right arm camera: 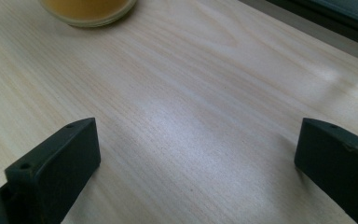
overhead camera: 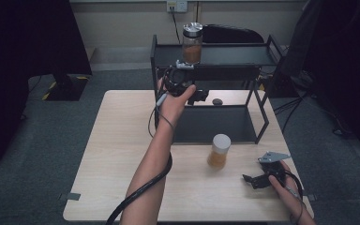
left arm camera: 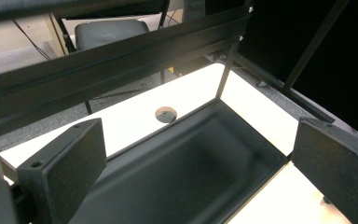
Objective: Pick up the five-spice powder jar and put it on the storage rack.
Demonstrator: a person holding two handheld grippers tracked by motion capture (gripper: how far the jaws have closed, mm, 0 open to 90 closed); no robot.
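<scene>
- Judging from how things lie, the work looks like moving jars onto the black rack (overhead camera: pixel 258 56): one glass jar with a metal lid (overhead camera: pixel 192 43) already stands on the top shelf, at about 12 o'clock from the table's (overhead camera: pixel 122 154) middle, so that part seems done.
- A second jar with a white lid (overhead camera: pixel 219 151) stands on the table in front of the rack, at about 4 o'clock from the middle, untouched; it is probably what is left.
- The left gripper (overhead camera: pixel 199 97) hangs just below the top shelf, at 7 o'clock of the shelved jar, its fingers (left arm camera: pixel 67 163) wide apart and empty over the rack's lower tray (left arm camera: pixel 191 158).
- The right gripper (overhead camera: pixel 252 180) rests low at the table's 5 o'clock corner, fingers (right arm camera: pixel 58 163) spread with nothing between them, aimed toward the white-lidded jar, whose base (right arm camera: pixel 89 10) shows at 11 o'clock in the right gripper view.
- Hard to make out: a small dark thing (overhead camera: pixel 217 101) on the table behind the rack, and a round mark (left arm camera: pixel 165 114) there in the left gripper view; I cannot tell what either is.
- The jars' orange-brown contents are too dim to identify.
</scene>
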